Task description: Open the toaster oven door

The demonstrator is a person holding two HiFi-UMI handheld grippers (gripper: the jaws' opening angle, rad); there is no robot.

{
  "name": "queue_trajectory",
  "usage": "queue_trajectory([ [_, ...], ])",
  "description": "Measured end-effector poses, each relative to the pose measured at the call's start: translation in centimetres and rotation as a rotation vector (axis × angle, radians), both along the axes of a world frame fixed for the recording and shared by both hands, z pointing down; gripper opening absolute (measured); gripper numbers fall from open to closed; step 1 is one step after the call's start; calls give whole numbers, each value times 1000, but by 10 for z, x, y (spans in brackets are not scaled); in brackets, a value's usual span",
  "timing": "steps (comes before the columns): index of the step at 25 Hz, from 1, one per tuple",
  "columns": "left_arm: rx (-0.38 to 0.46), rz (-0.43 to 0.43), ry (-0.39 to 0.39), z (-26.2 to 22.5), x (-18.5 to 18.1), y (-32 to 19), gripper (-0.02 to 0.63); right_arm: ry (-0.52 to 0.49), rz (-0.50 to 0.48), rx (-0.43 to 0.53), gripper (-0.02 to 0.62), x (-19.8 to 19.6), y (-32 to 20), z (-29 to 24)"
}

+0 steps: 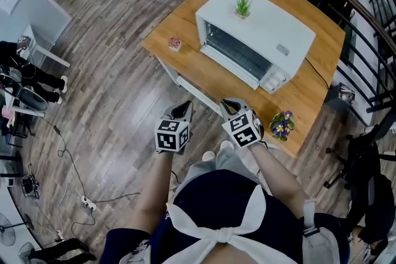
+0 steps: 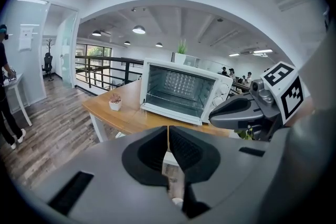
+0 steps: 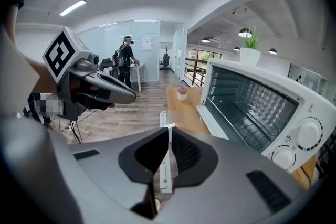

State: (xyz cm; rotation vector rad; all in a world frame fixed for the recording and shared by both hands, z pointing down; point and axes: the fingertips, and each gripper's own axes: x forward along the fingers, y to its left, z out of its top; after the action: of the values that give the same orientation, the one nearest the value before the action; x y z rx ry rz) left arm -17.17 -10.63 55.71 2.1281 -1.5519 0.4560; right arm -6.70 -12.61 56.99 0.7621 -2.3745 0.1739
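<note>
While your left gripper (image 1: 184,108) and right gripper (image 1: 230,104) hang shut and empty short of the desk's (image 1: 185,63) near edge, the oven (image 1: 253,28) sits mid-desk, ahead and rightward. Its door (image 1: 232,65) seems already down, and your right hand is nearer.

A wooden table (image 1: 185,65) carries a toaster oven (image 1: 272,28), small pot (image 1: 175,44) and flower pot (image 1: 283,125)
</note>
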Motion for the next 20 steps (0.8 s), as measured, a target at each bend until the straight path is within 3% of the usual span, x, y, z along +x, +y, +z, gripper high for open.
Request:
queue_trajectory([
  [8, 72, -3, 26, -27, 16, -12, 28, -115, 50, 28, 6, 0, 1, -38],
  [20, 146, 63, 44, -58, 50, -20, 28, -197, 104, 97, 3, 15, -1, -69],
])
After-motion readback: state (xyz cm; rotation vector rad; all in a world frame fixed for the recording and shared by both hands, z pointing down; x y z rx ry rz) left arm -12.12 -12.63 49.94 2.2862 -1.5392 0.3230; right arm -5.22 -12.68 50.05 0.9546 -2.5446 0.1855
